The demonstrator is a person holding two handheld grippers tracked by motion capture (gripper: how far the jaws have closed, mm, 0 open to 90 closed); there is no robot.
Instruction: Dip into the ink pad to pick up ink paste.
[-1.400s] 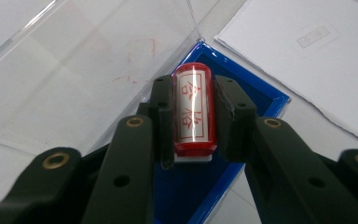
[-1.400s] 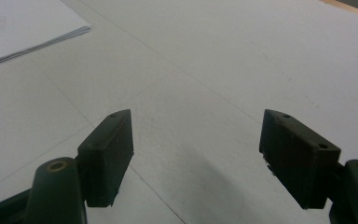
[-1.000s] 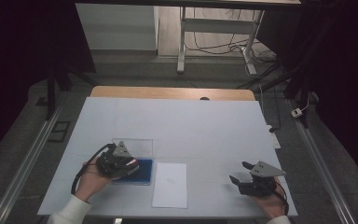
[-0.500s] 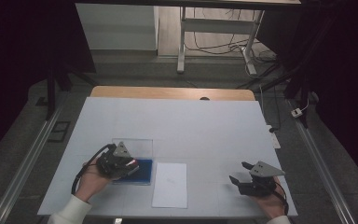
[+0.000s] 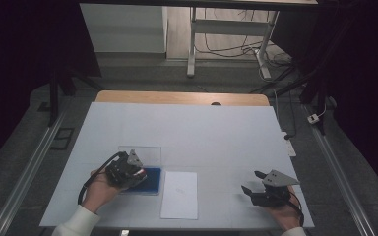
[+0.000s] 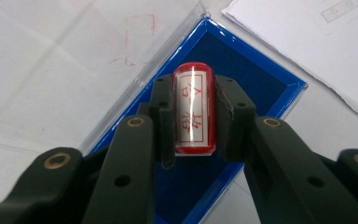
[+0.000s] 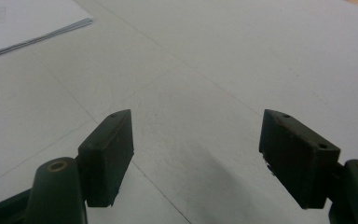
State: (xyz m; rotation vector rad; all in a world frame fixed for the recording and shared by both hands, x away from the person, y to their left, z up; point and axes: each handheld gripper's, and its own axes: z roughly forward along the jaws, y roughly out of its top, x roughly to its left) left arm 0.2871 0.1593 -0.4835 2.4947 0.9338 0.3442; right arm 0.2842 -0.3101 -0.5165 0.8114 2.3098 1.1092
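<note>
Nothing has shifted since the earlier frame. Left gripper point(image 6: 193, 114) pinches the red stamp point(image 6: 193, 108) over the blue ink pad point(image 5: 148, 180) near the table's point(image 5: 216, 128) front-left corner. Right gripper point(image 7: 196, 158) rests spread, empty. Inking appears underway; stamping the paper point(image 5: 180, 194) remains.

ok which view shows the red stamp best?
The left gripper view: the red stamp sits close up between the left claw pads, label legible, over the blue ink pad tray. In the high view it is a tiny reddish speck at that claw. The right gripper view looks across the table and paper.
</note>
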